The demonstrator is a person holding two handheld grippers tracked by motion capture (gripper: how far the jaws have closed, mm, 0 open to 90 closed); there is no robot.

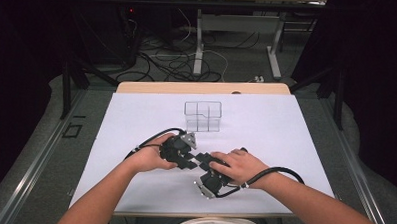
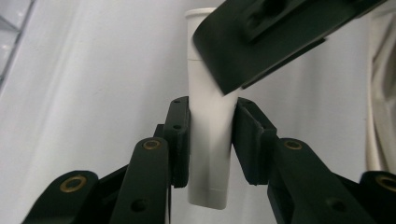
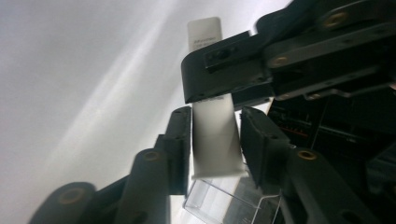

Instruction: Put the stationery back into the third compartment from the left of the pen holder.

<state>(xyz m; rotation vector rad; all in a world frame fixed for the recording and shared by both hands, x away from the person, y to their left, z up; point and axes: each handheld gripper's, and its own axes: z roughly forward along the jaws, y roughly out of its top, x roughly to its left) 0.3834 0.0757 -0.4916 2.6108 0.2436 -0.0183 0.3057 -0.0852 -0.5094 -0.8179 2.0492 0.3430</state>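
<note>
The left gripper (image 2: 211,140) is clamping a white tube (image 2: 209,140) between its pads, while the right gripper (image 3: 215,144) is bracketing the tube's other end with narrow jaws, contact unclear. Both hands are meeting near the table's (image 1: 136,120) front edge, the clear divided box (image 1: 203,116) sitting toward its back.

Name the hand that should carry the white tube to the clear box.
Left. The left gripper has its fingers clamped on the white tube mid-body; the right gripper only flanks its flat end, seemingly loosely. The clear box lies just ahead.

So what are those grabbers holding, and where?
A white tube. The left gripper clamps it near its flat end; the right gripper straddles its cap end, but its grip isn't clear.
</note>
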